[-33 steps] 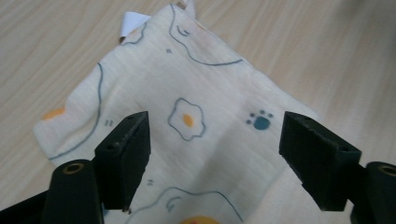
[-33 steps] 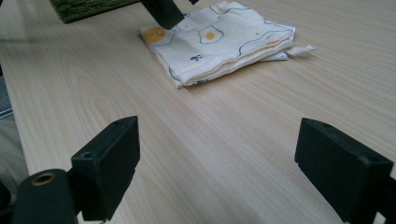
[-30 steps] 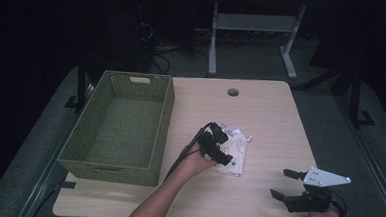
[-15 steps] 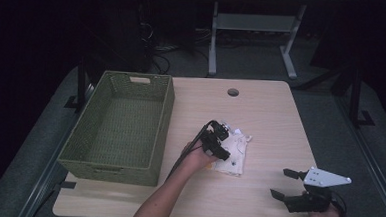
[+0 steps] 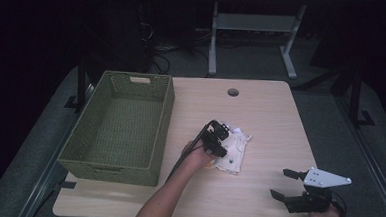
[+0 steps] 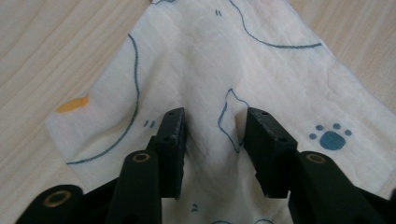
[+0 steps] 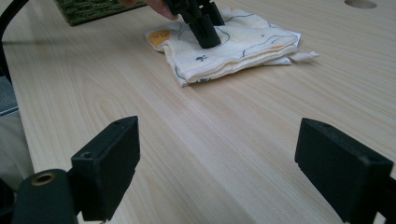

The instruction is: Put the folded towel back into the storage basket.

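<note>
Beside the basket [image 5: 120, 129], our left tool [image 6: 212, 135] pinches a cloth [image 6: 196, 70] fold; right tool [image 7: 233, 168] gapes wide.

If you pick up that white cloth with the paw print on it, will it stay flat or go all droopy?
Probably droopy. The cloth already bunches into a soft ridge between the left gripper jaws, so it looks floppy, not stiff. It lies folded in thin layers, so it may unfold and hang when lifted. It looks light, and unlikely to slip from a pinch.
</note>
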`<state>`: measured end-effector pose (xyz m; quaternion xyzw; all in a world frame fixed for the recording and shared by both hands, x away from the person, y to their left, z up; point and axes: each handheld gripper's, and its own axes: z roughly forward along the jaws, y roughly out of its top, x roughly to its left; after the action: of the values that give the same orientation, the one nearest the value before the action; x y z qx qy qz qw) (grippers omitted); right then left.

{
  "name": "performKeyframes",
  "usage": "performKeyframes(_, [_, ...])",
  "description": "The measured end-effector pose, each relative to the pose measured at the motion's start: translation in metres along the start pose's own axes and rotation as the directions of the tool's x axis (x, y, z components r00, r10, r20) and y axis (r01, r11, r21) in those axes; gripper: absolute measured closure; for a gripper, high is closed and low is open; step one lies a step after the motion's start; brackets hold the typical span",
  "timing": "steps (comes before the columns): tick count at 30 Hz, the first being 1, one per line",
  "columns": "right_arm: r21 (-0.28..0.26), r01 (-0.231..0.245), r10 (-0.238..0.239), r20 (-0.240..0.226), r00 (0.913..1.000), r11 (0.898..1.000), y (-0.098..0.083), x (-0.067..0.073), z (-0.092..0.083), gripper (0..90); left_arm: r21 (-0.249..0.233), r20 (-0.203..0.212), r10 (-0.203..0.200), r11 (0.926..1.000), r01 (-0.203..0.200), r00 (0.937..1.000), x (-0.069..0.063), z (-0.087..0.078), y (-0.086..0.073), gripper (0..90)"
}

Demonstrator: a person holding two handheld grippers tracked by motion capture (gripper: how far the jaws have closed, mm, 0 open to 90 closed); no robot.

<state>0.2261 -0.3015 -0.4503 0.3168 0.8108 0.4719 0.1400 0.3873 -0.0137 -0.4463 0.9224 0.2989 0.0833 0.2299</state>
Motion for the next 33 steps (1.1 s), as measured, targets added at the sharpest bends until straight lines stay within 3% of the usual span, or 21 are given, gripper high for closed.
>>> performKeyframes(8, [-0.005, 0.006, -0.006, -0.001, 1.0, 1.0, 0.001, 0.001, 0.0, 13.5, 0.011, -0.022, 0.004, 0.9999, -0.003, 0.9997, 0.002, 0.0, 0.003, 75.2])
performKeyframes(14, [-0.017, 0.007, -0.007, 0.002, 1.0, 1.0, 0.001, 0.001, -0.001, 13.5, 0.026, -0.033, 0.018, 0.9995, -0.017, 0.9993, 0.003, 0.001, 0.006, 80.9])
performKeyframes(17, [-0.024, -0.003, 0.002, -0.011, 0.9999, 1.0, 0.001, 0.001, -0.002, 13.5, 0.018, 0.006, -0.04, 0.9991, 0.04, 0.9992, 0.008, 0.0, 0.004, 81.7])
performKeyframes(20, [-0.021, -0.005, 0.005, -0.008, 1.0, 1.0, 0.0, 0.001, -0.003, 13.5, 0.011, 0.071, -0.1, 0.995, 0.099, 0.9925, 0.017, -0.003, 0.002, 82.1])
performKeyframes(27, [-0.051, -0.036, 0.035, -0.026, 0.9991, 0.998, 0.0, -0.001, -0.004, 13.5, -0.027, 0.078, -0.071, 0.9969, 0.073, 0.9944, 0.015, -0.017, 0.0, 82.4])
performKeyframes(30, [-0.052, -0.032, 0.031, -0.021, 0.9993, 0.998, 0.0, -0.001, -0.004, 13.5, -0.051, 0.102, -0.081, 0.995, 0.086, 0.9915, 0.014, -0.025, 0.0, 82.7])
performKeyframes(33, [-0.063, -0.041, 0.04, -0.018, 0.999, 0.997, 0.0, -0.002, -0.006, 13.5, -0.063, 0.12, -0.066, 0.9953, 0.074, 0.9906, 0.013, -0.034, -0.001, 82.7])
